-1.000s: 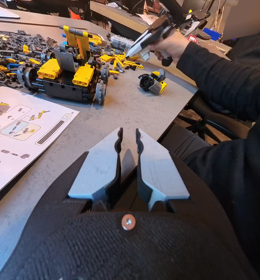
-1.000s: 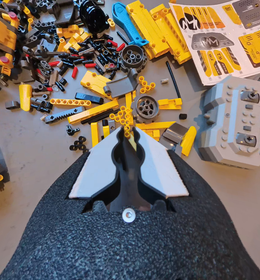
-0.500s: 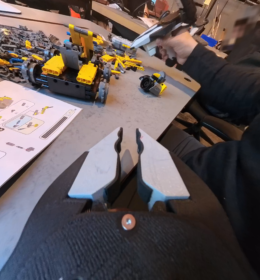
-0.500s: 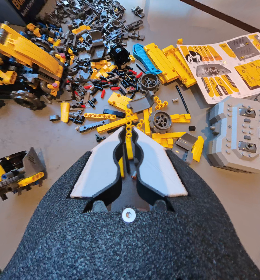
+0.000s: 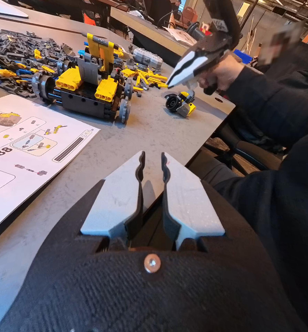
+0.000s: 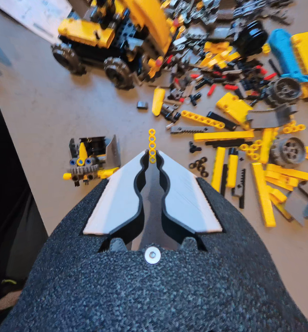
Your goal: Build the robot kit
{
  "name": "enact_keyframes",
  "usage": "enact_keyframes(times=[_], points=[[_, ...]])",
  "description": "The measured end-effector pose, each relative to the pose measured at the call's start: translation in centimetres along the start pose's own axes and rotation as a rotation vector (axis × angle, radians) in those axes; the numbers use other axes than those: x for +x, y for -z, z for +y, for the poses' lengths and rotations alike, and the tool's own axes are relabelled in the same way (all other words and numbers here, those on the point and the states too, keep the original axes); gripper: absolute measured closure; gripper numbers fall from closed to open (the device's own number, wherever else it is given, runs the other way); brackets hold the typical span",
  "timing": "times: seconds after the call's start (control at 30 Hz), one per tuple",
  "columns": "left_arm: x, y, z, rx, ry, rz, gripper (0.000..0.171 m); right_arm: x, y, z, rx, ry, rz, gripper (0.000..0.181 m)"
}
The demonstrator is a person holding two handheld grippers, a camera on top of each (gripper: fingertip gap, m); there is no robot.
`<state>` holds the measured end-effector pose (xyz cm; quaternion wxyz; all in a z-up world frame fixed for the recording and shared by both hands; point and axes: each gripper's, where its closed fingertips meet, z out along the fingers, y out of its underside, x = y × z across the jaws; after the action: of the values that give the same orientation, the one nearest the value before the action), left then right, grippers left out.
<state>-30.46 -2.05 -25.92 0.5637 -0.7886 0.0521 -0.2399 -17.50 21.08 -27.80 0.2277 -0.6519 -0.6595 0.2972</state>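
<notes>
Grey desk (image 6: 77,111), brick parts strewn right. My right hand-held gripper (image 6: 152,156) is clenched on one end of a thin yellow beam (image 6: 152,142), held above the desk: light, stiff, slick, so I'd pinch its flats. My left hand-held gripper (image 5: 152,158) is released, empty, beside the instruction sheet (image 5: 32,143).

The light was soft and even, daylight-like, with no hard glare on the grey table (image 5: 149,133). The left gripper (image 5: 152,158) threw a faint shadow on the tabletop between its fingers. Its view was sharp up close, while the far room behind went dim and hazy. The right gripper (image 6: 152,156) stayed crisp, but the loose parts (image 6: 239,125) and toy vehicle (image 6: 113,45) beyond it smeared with motion blur. Both wide lenses bent straight lines toward the edges.
</notes>
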Motion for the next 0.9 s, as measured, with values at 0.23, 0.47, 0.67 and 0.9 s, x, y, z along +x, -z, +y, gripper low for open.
enact_keyframes(times=[0.23,0.47,0.67,0.9], points=[[0.2,-0.7,0.4,-0.023,-0.020,-0.002,0.157,-1.5,-0.6,2.8,-0.092,0.078,0.000,0.168],[0.6,-1.3,0.5,-0.035,-0.105,-0.030,0.156,-0.5,2.2,2.8,-0.008,0.058,0.069,0.163],[0.7,-2.0,0.6,-0.045,-0.149,-0.053,0.155,0.1,4.9,3.0,0.102,-0.021,0.169,0.161],[2.1,-2.9,0.8,-0.053,-0.185,-0.039,0.153,-0.2,5.7,2.8,0.229,-0.103,0.243,0.142]])
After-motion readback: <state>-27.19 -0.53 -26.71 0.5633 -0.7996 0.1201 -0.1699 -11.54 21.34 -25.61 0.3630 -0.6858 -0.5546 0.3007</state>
